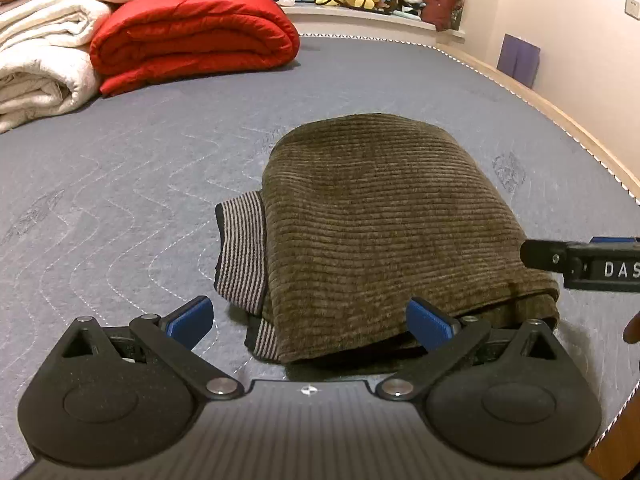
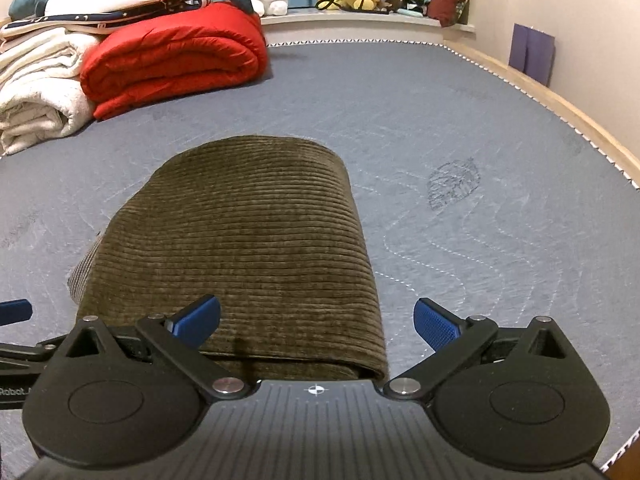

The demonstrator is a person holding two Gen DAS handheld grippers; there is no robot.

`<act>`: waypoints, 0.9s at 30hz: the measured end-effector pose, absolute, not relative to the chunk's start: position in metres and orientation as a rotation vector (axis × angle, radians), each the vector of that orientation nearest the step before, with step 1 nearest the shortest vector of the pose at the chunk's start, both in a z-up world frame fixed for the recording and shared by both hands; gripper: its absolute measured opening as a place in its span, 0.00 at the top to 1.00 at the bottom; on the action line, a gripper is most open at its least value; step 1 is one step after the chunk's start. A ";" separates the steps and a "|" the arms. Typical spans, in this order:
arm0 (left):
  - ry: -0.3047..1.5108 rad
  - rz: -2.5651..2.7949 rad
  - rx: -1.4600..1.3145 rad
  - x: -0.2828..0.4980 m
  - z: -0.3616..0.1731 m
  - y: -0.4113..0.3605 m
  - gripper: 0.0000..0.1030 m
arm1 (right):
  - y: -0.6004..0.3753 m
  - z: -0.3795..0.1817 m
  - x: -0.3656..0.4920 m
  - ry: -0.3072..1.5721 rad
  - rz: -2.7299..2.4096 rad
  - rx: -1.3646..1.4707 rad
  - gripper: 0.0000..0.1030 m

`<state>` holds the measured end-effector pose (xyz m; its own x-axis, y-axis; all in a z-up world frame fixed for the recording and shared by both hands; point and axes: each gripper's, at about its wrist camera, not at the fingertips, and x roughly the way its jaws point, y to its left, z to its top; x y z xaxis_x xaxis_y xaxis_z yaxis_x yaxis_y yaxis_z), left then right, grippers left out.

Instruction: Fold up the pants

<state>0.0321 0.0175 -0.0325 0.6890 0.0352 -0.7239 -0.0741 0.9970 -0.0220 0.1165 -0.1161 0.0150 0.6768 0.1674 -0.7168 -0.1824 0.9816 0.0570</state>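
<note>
Nearest the lens, the left gripper point(image 1: 310, 320) and right gripper point(image 2: 316, 322) both stand spread wide, pinching nothing. The olive-brown corduroy pants point(image 1: 384, 232) lie folded in a compact bundle on the grey quilted mattress point(image 1: 120, 184) (striped lining peeking out); folding looks essentially done.

Warm, dim indoor light, soft shadows, strong fisheye bending at edges.
</note>
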 end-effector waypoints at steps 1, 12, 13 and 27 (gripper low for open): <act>0.810 0.063 -0.055 0.034 -0.033 0.018 0.00 | -0.116 0.014 0.118 0.807 0.197 -0.022 0.01; 0.819 0.055 -0.058 0.037 -0.035 0.017 0.00 | -0.114 0.010 0.117 0.814 0.195 -0.036 0.01; 0.818 0.054 -0.056 0.036 -0.035 0.017 0.00 | -0.114 0.010 0.117 0.813 0.197 -0.039 0.01; 0.813 0.055 -0.055 0.034 -0.035 0.017 0.00 | -0.109 0.009 0.113 0.806 0.193 -0.061 0.01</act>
